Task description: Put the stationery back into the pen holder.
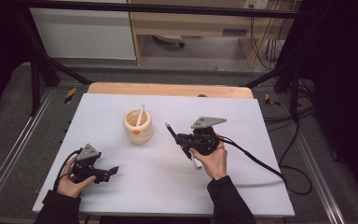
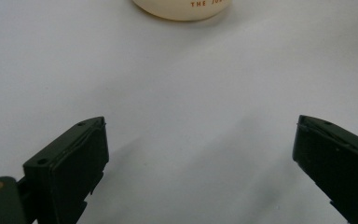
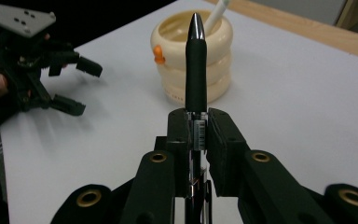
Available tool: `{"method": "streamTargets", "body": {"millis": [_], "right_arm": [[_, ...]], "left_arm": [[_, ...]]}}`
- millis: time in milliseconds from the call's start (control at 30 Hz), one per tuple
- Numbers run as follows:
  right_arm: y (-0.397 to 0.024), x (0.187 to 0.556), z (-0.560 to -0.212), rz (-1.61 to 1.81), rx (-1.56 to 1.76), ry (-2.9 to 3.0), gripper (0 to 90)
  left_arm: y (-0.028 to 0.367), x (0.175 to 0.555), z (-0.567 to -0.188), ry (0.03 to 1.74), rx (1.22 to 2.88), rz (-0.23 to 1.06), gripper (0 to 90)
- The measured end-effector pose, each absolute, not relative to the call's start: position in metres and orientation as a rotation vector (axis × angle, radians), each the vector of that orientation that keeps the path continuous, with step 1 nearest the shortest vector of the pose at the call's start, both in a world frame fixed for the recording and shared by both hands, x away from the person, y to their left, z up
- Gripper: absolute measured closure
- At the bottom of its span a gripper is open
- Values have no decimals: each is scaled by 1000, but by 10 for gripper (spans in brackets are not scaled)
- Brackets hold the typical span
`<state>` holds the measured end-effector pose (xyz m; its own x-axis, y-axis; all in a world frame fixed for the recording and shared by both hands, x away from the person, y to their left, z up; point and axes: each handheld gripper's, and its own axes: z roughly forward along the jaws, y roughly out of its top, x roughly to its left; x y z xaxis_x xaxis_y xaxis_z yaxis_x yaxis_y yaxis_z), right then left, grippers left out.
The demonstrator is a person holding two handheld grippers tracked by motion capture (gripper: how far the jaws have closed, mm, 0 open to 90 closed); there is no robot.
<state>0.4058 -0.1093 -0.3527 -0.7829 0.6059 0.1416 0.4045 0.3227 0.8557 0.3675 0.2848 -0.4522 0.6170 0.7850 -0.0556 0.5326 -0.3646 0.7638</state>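
A cream ribbed pen holder [image 1: 138,126] with an orange knob stands mid-table, a white pen [image 1: 141,115] leaning inside it. The holder's base shows at the top of the left gripper view [image 2: 182,9]. My right gripper [image 1: 182,141] is shut on a black pen [image 3: 196,70], which sticks out past the pads with its silver tip pointing toward the holder [image 3: 193,56]. The pen [image 1: 175,137] hovers to the right of the holder. My left gripper [image 1: 107,171] rests on the table at the front left, open with nothing between its fingers [image 2: 74,163].
A white sheet [image 1: 242,182] covers the table, with a wooden strip [image 1: 168,89] along the far edge. Black cables [image 1: 261,163] trail from the right gripper over the right side. Metal frame bars [image 1: 42,60] stand at the back corners.
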Motion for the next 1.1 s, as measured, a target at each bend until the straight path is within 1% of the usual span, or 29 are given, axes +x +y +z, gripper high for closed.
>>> {"method": "streamTargets", "body": {"millis": [333, 1100], "right_arm": [[-101, 414, -340, 1588, 972, 2184, 799], [-62, 451, -336, 1745, 992, 1983, 799]], "left_arm": [[285, 367, -452, 1032, 2058, 409, 36], [285, 368, -452, 1035, 2051, 401, 36]]}}
